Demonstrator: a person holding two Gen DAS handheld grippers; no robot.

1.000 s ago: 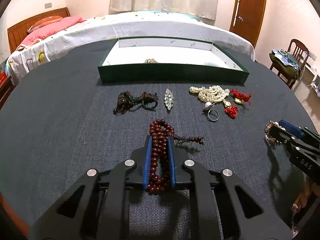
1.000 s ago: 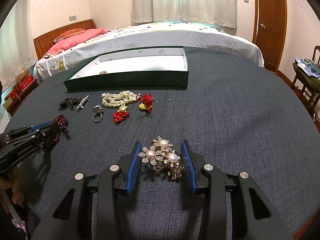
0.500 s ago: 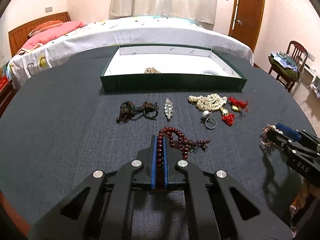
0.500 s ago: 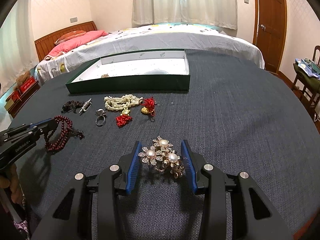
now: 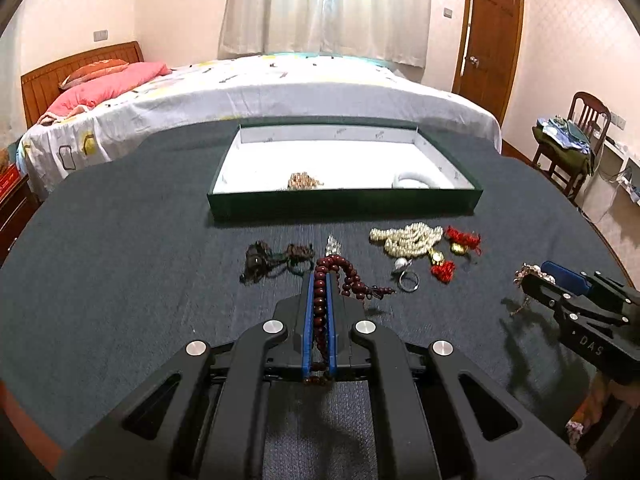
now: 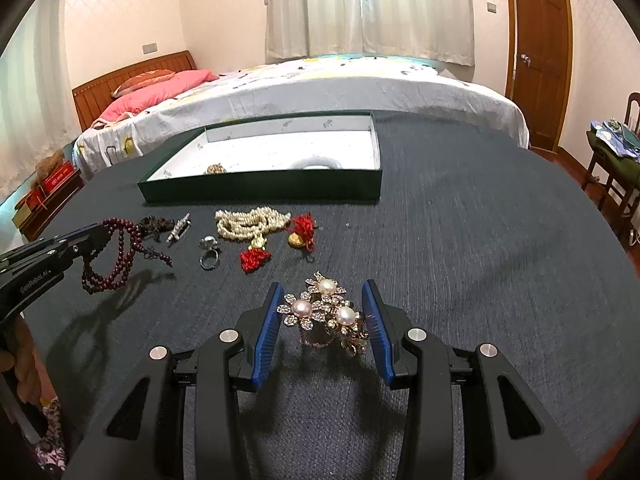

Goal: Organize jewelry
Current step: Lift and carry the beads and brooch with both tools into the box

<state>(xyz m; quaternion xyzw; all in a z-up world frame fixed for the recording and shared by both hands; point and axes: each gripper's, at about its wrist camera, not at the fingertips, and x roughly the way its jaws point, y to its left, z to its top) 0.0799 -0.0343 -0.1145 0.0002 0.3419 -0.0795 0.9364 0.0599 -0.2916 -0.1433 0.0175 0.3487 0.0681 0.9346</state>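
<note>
My left gripper [image 5: 319, 280] is shut on a dark red bead bracelet [image 5: 320, 308] and holds it lifted above the dark cloth; in the right wrist view the bracelet [image 6: 116, 256] hangs from it. My right gripper [image 6: 324, 300] is open around a pearl and rhinestone brooch [image 6: 326, 312] that lies on the cloth between the blue pads. A green tray with a white floor [image 5: 344, 200] stands ahead; it holds a small gold piece [image 5: 304, 180] and a white bangle [image 5: 414, 180].
On the cloth before the tray lie a dark cord bracelet [image 5: 276, 260], a rhinestone clip [image 5: 333, 245], a pearl strand [image 5: 408, 238], a ring [image 5: 408, 280] and red tasselled charms [image 5: 460, 240]. A bed stands behind; a chair [image 5: 576, 140] at right.
My left gripper closed on the red bead bracelet and lifted it off the cloth, moving toward the tray. My right gripper stayed open around the brooch.
</note>
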